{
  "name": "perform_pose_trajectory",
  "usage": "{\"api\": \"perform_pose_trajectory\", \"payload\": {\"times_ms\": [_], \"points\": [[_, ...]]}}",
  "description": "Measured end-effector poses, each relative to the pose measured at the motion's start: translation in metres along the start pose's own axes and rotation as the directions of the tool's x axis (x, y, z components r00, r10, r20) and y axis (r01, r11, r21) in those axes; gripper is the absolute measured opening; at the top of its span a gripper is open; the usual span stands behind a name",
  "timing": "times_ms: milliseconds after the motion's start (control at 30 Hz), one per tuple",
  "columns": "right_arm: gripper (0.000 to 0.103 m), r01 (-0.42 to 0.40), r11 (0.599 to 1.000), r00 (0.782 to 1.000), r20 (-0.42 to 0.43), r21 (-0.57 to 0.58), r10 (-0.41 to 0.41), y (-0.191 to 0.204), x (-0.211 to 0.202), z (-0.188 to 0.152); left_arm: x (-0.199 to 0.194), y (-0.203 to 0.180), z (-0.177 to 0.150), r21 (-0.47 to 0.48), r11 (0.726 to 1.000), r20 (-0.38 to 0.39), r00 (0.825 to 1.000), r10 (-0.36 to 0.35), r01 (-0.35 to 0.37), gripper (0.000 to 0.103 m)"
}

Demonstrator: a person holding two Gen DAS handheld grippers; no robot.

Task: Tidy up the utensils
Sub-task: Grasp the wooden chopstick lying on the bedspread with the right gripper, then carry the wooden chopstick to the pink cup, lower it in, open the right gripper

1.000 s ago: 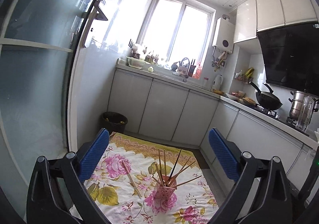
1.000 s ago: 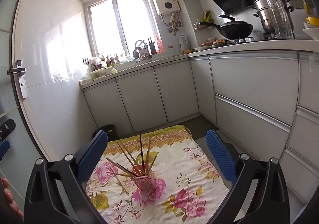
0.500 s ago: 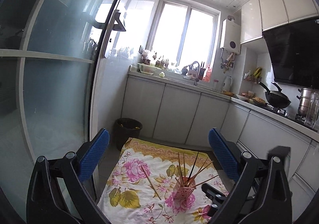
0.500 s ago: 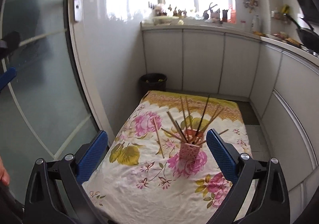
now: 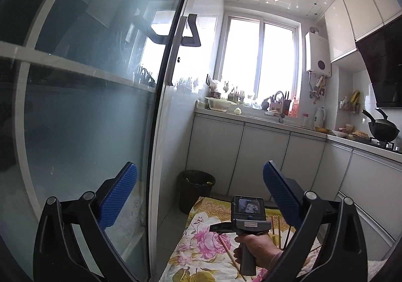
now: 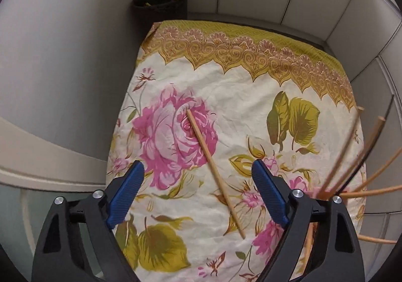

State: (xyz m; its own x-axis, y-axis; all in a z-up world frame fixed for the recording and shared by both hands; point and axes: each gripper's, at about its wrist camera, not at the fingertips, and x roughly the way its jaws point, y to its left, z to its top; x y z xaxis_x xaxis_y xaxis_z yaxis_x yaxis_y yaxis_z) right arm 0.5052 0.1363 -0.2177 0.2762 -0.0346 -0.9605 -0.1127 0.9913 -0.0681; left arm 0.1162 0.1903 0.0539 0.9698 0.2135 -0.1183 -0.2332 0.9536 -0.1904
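Chopstick [image 6: 213, 169]: centre frame, flat on floral cloth [image 6: 251, 86]; judged light, stiff, slick — pinch mid-shaft.
Right gripper [image 6: 197, 182]: closing, straddling it, untouched.
Left gripper [image 5: 199, 189]: wide, empty.

Left wrist view: nearly level, facing the bright double-pane window [image 5: 258, 61] past a frosted glass sliding door [image 5: 88, 106], far from the flowered cream cloth [image 5: 201, 246]. Right wrist view: steeply downward, close above that cloth. Shared: cloth, loose wooden chopstick [image 6: 213, 169], black woven waste bin [image 6: 160, 3].
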Motion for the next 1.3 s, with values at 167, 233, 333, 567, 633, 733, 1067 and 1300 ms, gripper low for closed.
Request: {"api": "perform_pose_trajectory", "payload": {"times_ms": [167, 233, 333, 567, 633, 733, 1067, 1300], "points": [[0.078, 0.091, 0.992, 0.996, 0.019, -0.083, -0.09, 0.027, 0.05, 0.005, 0.029, 0.017, -0.017, -0.031, 0.999, -0.061, 0.998, 0.012, -0.013, 0.096], [0.062, 0.092, 0.99, 0.996, 0.003, -0.104, -0.093, 0.028, 0.066, 0.008, 0.033, 0.016, -0.022, -0.021, 1.0, -0.074, 0.997, 0.0, -0.002, 0.096], [0.054, 0.054, 0.998, 0.997, -0.048, -0.04, -0.055, 0.01, 0.087, 0.017, 0.035, 0.014, -0.027, 0.015, 1.0, -0.074, 0.997, 0.006, -0.005, 0.096], [0.045, -0.029, 1.0, 0.993, -0.112, -0.007, 0.028, 0.002, 0.116, 0.013, 0.046, 0.02, -0.029, -0.024, 0.999, -0.113, 0.993, -0.026, 0.023, 0.096], [0.012, -0.041, 0.999, 0.995, -0.091, -0.031, 0.038, 0.006, 0.113, 0.011, 0.043, 0.019, -0.027, -0.031, 0.999, -0.103, 0.994, -0.032, 0.029, 0.096], [0.007, -0.049, 0.997, 0.996, -0.076, -0.062, 0.045, 0.015, 0.108, -0.001, 0.035, 0.02, -0.021, -0.036, 0.999, -0.071, 0.997, -0.02, 0.017, 0.096], [0.007, -0.251, 0.951, 0.944, 0.171, -0.18, 0.282, 0.024, -0.016, -0.12, -0.009, 0.027, 0.008, -0.085, 0.996, -0.007, 1.0, -0.002, 0.002, 0.096], [0.007, -0.326, 0.918, 0.825, 0.407, -0.226, 0.393, -0.029, -0.155, -0.215, -0.066, 0.001, 0.031, -0.072, 0.995, 0.046, 0.996, -0.072, 0.075, 0.096]]}}
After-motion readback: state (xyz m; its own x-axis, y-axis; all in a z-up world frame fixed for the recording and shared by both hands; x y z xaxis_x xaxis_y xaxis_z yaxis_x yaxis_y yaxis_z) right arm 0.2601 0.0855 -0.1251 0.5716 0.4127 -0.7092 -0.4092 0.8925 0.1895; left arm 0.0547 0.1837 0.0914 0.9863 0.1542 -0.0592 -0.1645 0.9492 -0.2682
